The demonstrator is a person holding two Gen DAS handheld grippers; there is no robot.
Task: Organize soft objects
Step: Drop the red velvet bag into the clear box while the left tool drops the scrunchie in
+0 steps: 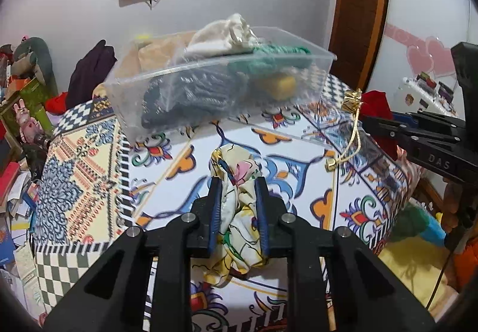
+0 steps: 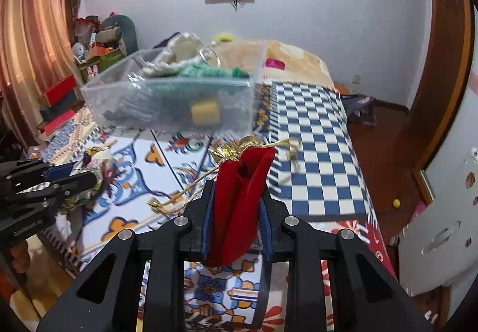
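Ahead of both hand-held grippers, on the bed, sits the clear bin (image 1: 221, 87), long axis crosswise. Left hand-held gripper (image 1: 237, 191) pinches a floral cloth (image 1: 239, 212); right hand-held gripper (image 2: 237, 197) pinches a red pouch (image 2: 239, 200) and looks nearer.

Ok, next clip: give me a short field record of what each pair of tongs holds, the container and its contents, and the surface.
left tongs: shut on crumpled cream floral fabric piece
right tongs: shut on red velvet drawstring pouch with gold cord
container: clear plastic rectangular bin, ahead of both tongs
bin contents: cream cloth bundle, green knitted item, dark grey knitted item, yellow block
surface: bed with colourful patterned cover
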